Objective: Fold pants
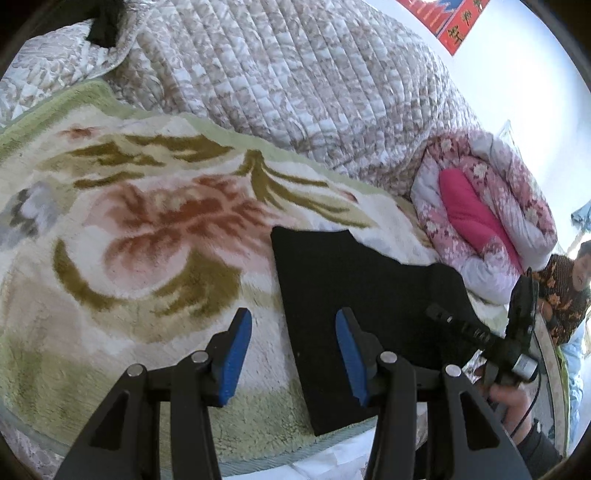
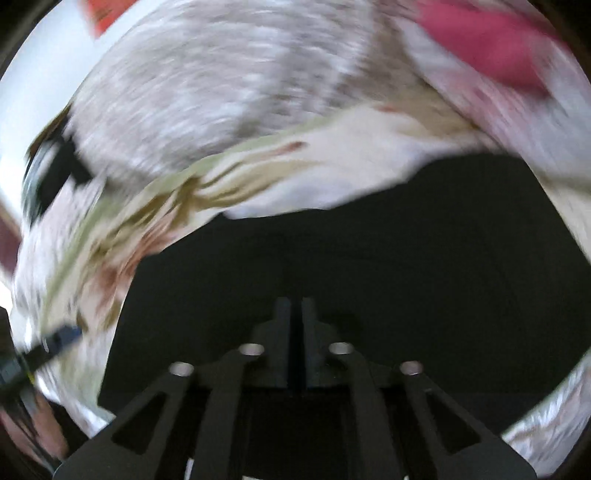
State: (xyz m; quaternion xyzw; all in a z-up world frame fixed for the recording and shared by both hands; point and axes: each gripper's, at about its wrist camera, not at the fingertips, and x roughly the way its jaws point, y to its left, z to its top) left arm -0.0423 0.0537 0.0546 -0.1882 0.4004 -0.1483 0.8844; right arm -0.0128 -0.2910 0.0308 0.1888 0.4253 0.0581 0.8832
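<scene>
Folding pants point(image 1: 354, 295), mid-fold, on blanket point(image 1: 147, 229) near its front edge. Left claw point(image 1: 293, 354) apart, empty, over pants' left edge. Right claw point(image 2: 295, 317) together, apparently pinching pants. Next: carry held edge across, align.

One pair of black pants point(image 1: 354, 280) is seen, laid on one floral fleece blanket point(image 1: 140, 229). Behind it, one grey quilted cover point(image 1: 295, 85) and one rolled pink floral duvet point(image 1: 491, 221) are counted. Two tongs are counted, the left tongs point(image 1: 293, 354) and the right tongs point(image 2: 295, 314), along with one onlooker point(image 1: 572, 291) and one red wall poster point(image 1: 454, 22).
</scene>
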